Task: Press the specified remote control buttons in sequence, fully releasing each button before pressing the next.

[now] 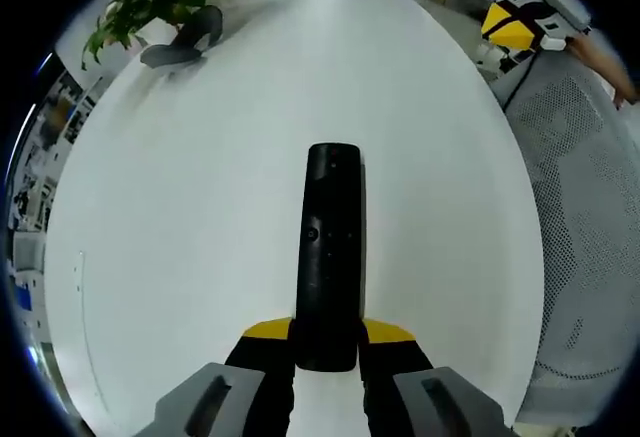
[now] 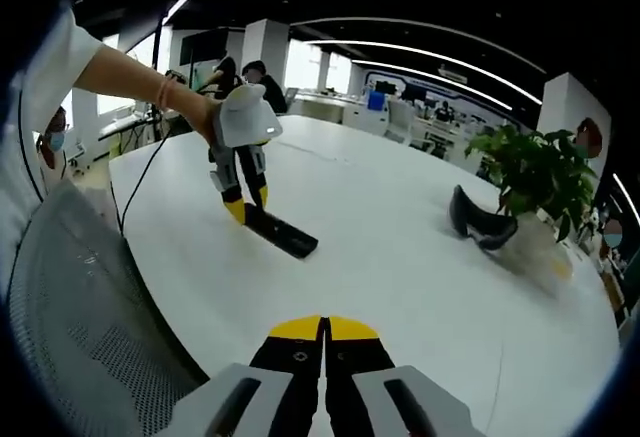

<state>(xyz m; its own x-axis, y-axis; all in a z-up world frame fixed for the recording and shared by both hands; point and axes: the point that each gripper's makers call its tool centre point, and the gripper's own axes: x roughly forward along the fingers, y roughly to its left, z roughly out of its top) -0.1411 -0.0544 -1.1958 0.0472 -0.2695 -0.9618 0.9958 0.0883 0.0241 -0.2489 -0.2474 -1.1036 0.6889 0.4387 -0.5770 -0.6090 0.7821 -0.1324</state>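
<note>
Over on the left side, the left gripper [image 1: 326, 352] has its yellow-tipped jaws clamped on the near end of the remote [image 1: 330, 247], one jaw on each long edge. The remote lies flat on the white counter [image 1: 180, 257], button face up, pointing straight away from the gripper. I read that hold as a brace: pinning the tail end would keep the slim black body from sliding or tipping when a button is pushed, and it leaves the whole keypad bare. A small round button shows about midway along the face; the other keys are too dark to make out.

In the right gripper view the same pairing appears from across the counter: a person's hand [image 2: 200, 112] carries the left gripper [image 2: 243, 209] down onto the remote [image 2: 280, 232], which rests on the counter [image 2: 400, 277] well apart from the right gripper.

The right gripper [image 2: 325, 332] has its jaws pressed together with nothing between them, held above the counter edge. Closed tips would make a single blunt point, which suits poking one key at a time, so I judge it is the presser and no press has begun. It would need to travel across to the keypad.

Further right sit a dark headset [image 2: 480, 222] and a potted plant [image 2: 540, 177], both far from the remote and out of the way.
</note>
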